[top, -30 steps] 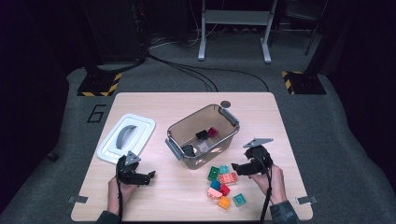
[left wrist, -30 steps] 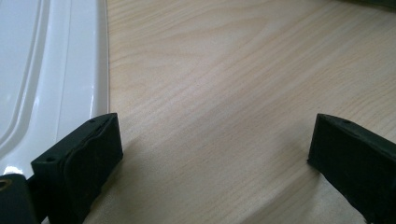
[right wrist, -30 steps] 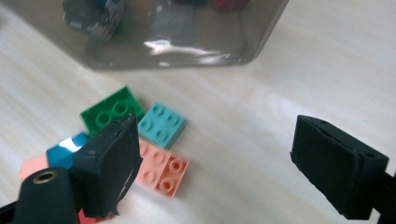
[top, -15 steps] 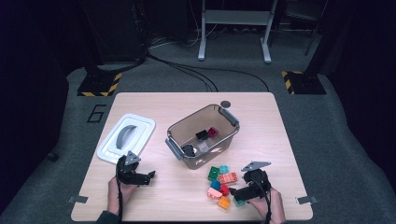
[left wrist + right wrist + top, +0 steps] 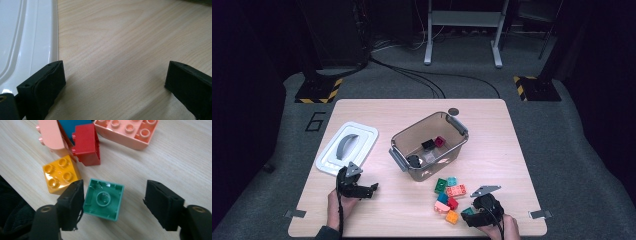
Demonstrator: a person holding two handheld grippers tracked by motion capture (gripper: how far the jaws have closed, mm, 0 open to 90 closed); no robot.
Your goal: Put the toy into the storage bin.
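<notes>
Straddling the green brick (image 5: 103,199) (upside down), right gripper's (image 5: 113,205) jaws closing, not yet clamped.

I see both grippers black: left gripper (image 5: 371,189) and right gripper (image 5: 468,218) each carry a grey three-cornered plate; blocky matte jaws show small screw holes.

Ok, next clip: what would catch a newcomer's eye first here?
Probably the cluster of bright toy bricks on the wooden table, in front of the clear storage bin. The right gripper is down over a green brick lying hollow side up between its fingers, which have just been closing; a gap remains on one side. The bin's white lid lies at the left, by the open left gripper.
</notes>
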